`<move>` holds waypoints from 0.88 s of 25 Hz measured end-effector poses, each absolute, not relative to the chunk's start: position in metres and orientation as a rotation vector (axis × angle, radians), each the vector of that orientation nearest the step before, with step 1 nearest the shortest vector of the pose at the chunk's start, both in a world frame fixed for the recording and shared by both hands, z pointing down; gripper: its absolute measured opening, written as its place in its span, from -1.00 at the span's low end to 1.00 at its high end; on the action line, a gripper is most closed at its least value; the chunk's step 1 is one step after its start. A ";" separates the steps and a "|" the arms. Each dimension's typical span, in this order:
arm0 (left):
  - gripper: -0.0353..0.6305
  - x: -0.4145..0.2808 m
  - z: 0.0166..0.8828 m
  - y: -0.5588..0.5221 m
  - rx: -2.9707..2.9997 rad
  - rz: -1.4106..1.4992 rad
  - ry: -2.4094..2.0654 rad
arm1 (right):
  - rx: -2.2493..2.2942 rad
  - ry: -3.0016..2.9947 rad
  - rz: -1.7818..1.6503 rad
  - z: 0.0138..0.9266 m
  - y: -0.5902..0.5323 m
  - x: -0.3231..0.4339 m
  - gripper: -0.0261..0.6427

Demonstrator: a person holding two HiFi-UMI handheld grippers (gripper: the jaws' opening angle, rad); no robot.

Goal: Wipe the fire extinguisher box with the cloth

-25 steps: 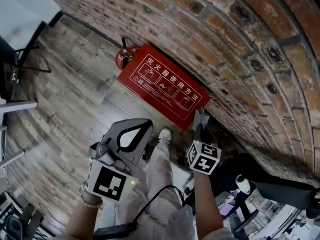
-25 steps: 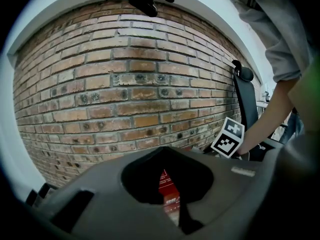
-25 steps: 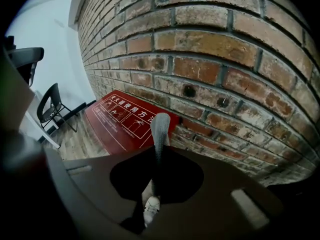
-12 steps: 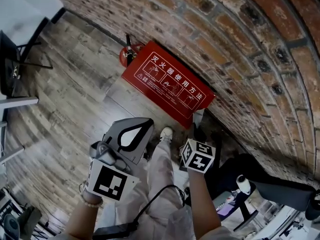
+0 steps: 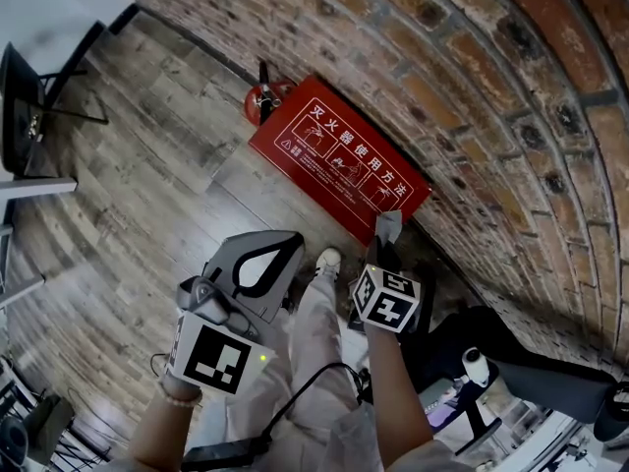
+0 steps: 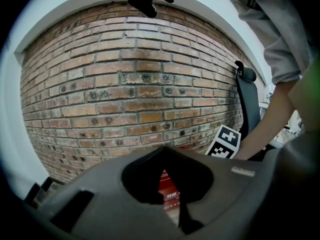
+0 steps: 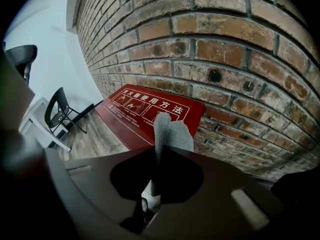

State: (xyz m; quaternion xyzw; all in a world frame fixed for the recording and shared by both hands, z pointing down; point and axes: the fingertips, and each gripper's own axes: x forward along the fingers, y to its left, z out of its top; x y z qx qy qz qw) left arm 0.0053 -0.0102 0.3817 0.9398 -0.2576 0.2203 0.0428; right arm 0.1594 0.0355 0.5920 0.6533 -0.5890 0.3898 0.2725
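The red fire extinguisher box [image 5: 339,170] with white print stands against the brick wall [image 5: 472,77]; a red extinguisher [image 5: 263,101] stands at its far end. My right gripper [image 5: 386,246] is shut on a grey cloth [image 5: 387,224], which hangs just short of the box's near corner. In the right gripper view the cloth [image 7: 171,131] sticks up from the right gripper [image 7: 159,153] in front of the box [image 7: 140,109]. My left gripper [image 5: 293,240] hangs above the floor, shut and holding nothing. The left gripper [image 6: 164,150] shows a sliver of the box [image 6: 169,189] through its jaws.
Wooden plank floor [image 5: 147,165] stretches left of the box. Black chairs [image 5: 29,87] and a white table stand at the far left. A person's shoe [image 5: 324,262] and trouser legs are below the grippers. Dark equipment [image 5: 511,362] lies at lower right by the wall.
My right gripper has moved up and slightly left with the cloth, closer to the box's near corner. The left gripper has stayed put.
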 end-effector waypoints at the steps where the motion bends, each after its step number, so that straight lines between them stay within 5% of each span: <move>1: -0.90 0.005 0.381 -0.010 2.874 0.673 -0.792 | 1.754 -1.587 1.052 0.593 0.035 0.157 -0.87; 22: -0.90 -0.016 0.387 -0.009 2.839 0.664 -0.860 | 1.663 -1.642 1.028 0.605 0.015 0.127 -0.87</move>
